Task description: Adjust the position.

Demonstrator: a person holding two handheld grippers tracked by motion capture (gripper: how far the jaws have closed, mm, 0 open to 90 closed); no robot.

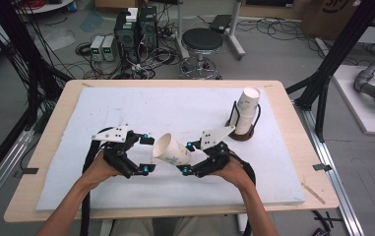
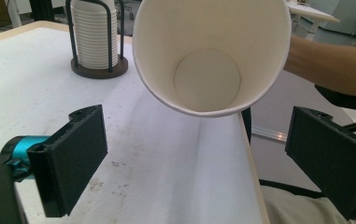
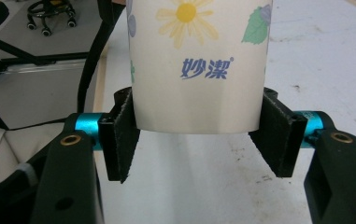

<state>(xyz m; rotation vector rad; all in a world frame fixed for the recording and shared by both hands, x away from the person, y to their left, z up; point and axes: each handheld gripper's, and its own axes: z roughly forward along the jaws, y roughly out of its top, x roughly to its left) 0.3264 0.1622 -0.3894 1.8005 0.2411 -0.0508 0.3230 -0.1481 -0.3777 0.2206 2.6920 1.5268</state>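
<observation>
right gripper (image 1: 187, 157): closed on the base end of the paper cup (image 1: 171, 149), one black jaw pressed to each side of the cup wall; seen close in the right gripper view (image 3: 199, 140), with the pads touching the cup (image 3: 199, 65) just above its bottom edge.
left gripper (image 1: 145, 155): jaws spread wide and holding nothing; in the left gripper view (image 2: 199, 158) one jaw at each side, both well apart from the cup.
paper cup: lifted off the table, lying roughly on its side over the middle of the white mat (image 1: 126, 108), between the two grippers; open mouth turned toward the left gripper, base toward the right one; white inside (image 2: 208, 70), round bottom visible through the mouth; outside printed with a yellow flower, green leaves and blue characters.
cup stack (image 1: 246, 110): nested white cups, tilted, in a dark wire holder (image 1: 239, 132) on a round base, at the far right of the mat, well apart from the held cup; also at upper left of the left gripper view (image 2: 94, 37).
hands: left hand (image 1: 99, 169) and right hand (image 1: 234, 172) wrapped round the gripper bodies, forearms entering from the near edge.
table (image 1: 52, 128): pale wood rim around the mat.
beyond the table: black stool (image 1: 202, 42), computer boxes (image 1: 136, 29) and loose cables on the floor.
</observation>
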